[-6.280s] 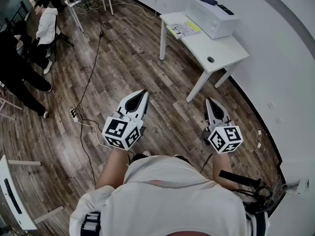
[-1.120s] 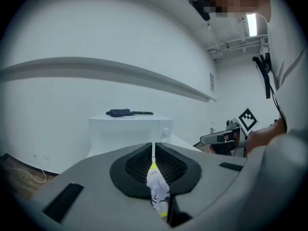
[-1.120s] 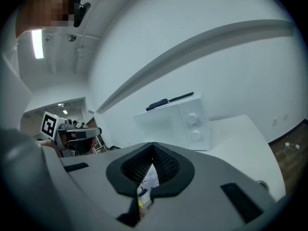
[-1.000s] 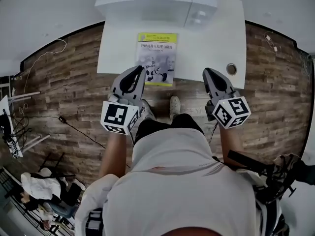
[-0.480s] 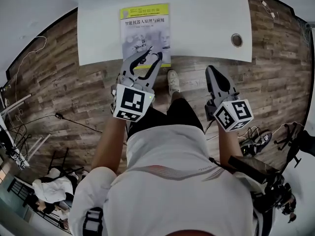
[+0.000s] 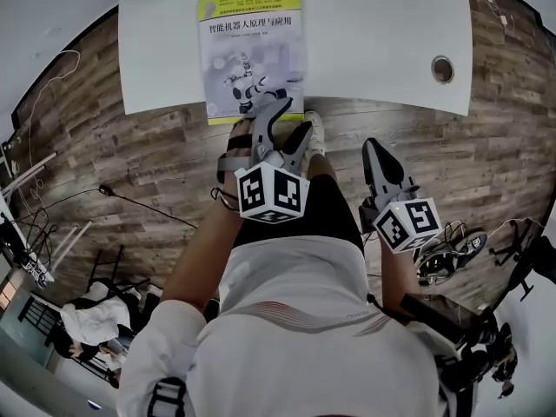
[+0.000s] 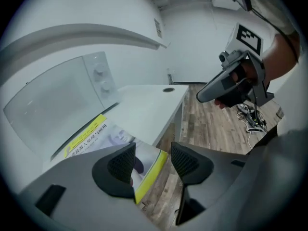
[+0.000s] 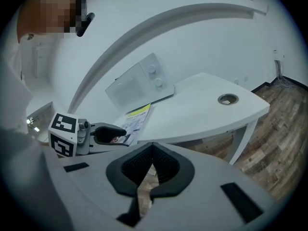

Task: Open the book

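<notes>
The closed book (image 6: 252,49), its cover yellow-banded and showing a robot, lies flat at the near edge of the white table (image 6: 382,33). My left gripper (image 6: 292,118) hovers at the book's near right corner. Its jaws have just been opening and now stand wide. In the left gripper view the book (image 7: 91,137) shows its yellow-edged corner in the gap of the left gripper (image 7: 153,160), and neither pad presses on it. My right gripper (image 6: 373,148) is shut and empty over the floor, short of the table. In the right gripper view the right gripper (image 8: 152,165) looks at the book (image 8: 137,118) and the left gripper (image 8: 107,134).
A white box-shaped appliance (image 8: 139,83) stands on the table behind the book. A round cable hole (image 6: 442,69) sits at the table's right. Cables (image 6: 61,194) trail over the wooden floor at left and another bundle (image 6: 447,259) lies at right. A person (image 6: 87,328) is at the lower left.
The table and book have come closer. My left gripper has dropped forward to the book's near edge, rolled, and opened its jaws. The right gripper has sunk a little and stays shut.
</notes>
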A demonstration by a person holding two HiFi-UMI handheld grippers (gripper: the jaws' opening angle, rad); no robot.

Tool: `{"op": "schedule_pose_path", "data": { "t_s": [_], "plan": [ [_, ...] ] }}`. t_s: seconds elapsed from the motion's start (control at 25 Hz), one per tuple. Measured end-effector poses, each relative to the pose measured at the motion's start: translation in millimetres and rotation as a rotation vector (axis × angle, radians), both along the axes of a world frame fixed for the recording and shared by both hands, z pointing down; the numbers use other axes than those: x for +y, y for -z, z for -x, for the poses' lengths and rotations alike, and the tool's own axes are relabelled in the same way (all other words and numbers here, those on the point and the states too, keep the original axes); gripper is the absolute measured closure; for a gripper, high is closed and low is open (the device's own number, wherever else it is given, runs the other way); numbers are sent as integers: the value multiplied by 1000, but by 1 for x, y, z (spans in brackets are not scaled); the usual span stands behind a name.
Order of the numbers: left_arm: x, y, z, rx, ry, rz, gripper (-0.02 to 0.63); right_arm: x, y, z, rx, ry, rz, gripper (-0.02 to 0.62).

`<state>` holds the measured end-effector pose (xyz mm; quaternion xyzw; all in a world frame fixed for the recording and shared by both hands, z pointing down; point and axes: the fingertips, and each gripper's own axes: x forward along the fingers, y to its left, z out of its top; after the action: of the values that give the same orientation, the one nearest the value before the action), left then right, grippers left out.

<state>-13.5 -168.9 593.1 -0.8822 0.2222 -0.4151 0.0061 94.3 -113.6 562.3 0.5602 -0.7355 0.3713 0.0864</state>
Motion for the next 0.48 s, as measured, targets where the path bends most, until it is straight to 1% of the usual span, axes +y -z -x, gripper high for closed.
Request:
{"op": "schedule_pose_path", "data": {
  "t_s": [0.16, 0.24, 0.36, 0.48],
  "plan": [
    [-2, -18, -5, -83, 10, -26, 382, 2, -10, 1, -16, 12, 14, 600],
    [-5, -22, -4, -98, 37, -25, 383, 3, -13, 0, -21, 15, 18, 600],
    [-5, -20, -3, -77, 71, 14, 401, 3, -14, -4, -22, 12, 20, 600],
    [0, -17, -5, -39, 84, 70, 465, 1, -13, -7, -23, 8, 19, 600]
  ]
}}
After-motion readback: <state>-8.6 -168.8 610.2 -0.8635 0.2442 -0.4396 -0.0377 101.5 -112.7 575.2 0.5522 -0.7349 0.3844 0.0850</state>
